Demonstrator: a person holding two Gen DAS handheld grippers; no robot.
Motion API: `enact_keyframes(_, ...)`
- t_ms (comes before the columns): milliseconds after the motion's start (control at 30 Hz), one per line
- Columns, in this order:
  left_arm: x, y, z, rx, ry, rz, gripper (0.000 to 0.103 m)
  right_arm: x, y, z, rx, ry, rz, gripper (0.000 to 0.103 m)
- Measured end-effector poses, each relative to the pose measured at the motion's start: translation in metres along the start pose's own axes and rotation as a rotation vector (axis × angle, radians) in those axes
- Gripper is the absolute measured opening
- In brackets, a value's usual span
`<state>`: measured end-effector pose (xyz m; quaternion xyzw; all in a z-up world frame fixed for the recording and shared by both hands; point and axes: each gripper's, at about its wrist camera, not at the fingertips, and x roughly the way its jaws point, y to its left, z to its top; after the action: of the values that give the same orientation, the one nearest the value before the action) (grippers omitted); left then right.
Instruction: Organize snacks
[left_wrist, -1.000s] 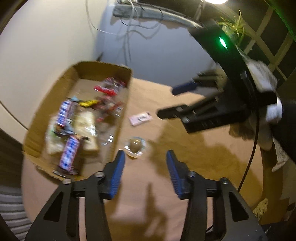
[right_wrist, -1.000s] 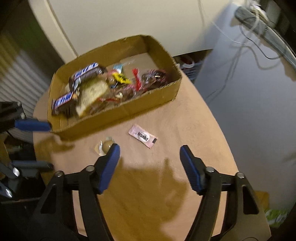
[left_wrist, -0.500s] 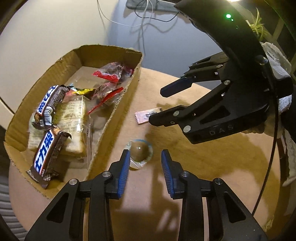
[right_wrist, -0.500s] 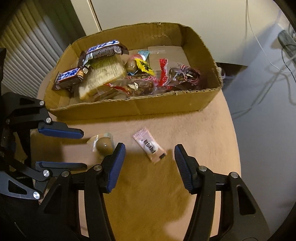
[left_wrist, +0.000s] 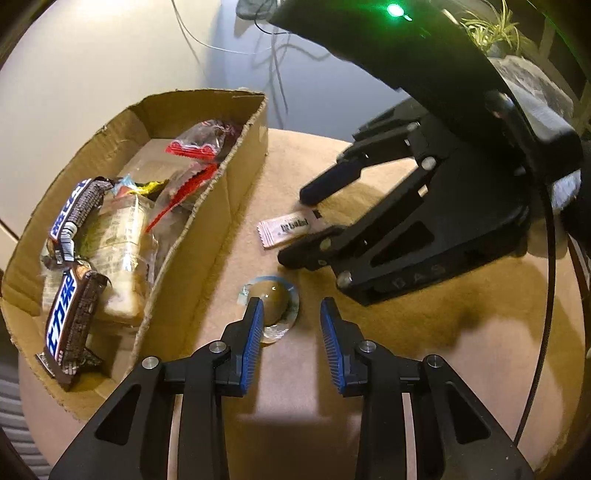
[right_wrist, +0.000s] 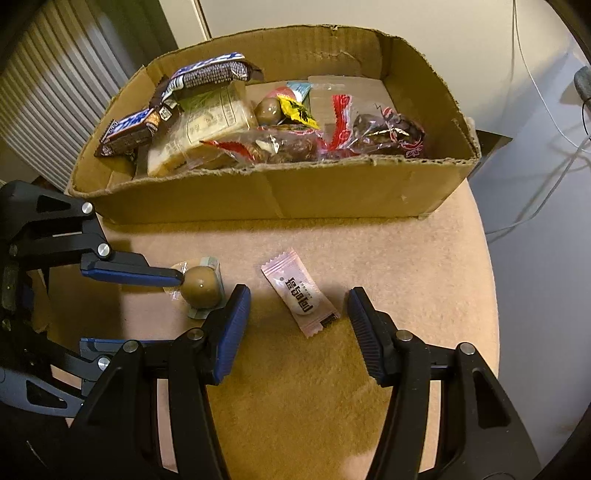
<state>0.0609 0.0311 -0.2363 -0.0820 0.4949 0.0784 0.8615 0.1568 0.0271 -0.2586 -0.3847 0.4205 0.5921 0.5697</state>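
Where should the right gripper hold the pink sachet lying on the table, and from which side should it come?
Grip the pink sachet across its narrow middle, coming from above with the right gripper. It lies flat on the table, so only the long edges offer hold; the middle bulges, the crimped ends look thin.

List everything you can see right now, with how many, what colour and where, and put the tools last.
cardboard box: one, brown, at the table's far side
chocolate bars: two, brown and blue wrappers, left end of the box
bread pack: one, clear wrap, in the box beside the bars
red-edged snack bags: several, in the right half of the box
pink sachet: one, on the table between the right tool's fingers, untouched
brown ball sweet: one, in clear wrap, on the table at the left tool's fingers
table: one, tan cloth top
left tool: black, blue pads, jaws have just been closing, nothing gripped
right tool: black, blue pads, open
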Motion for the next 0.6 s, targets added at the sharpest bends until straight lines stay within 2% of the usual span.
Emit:
enact_keyframes(167, 0.004, 0.0, 0.0, 0.008, 0.0, 0.015, 0.031, 0.001, 0.003, -0.004, -0.002, -0.004, 0.0, 0.056)
enact_keyframes(333, 0.011, -0.007, 0.003, 0.016, 0.004, -0.002, 0.031, 0.0, -0.001, -0.008, 0.006, 0.004, 0.005, 0.041)
enact_keyframes(600, 0.017, -0.004, -0.002, 0.013, -0.004, -0.007, 0.029, -0.003, 0.002, -0.012, -0.009, 0.003, -0.017, 0.04)
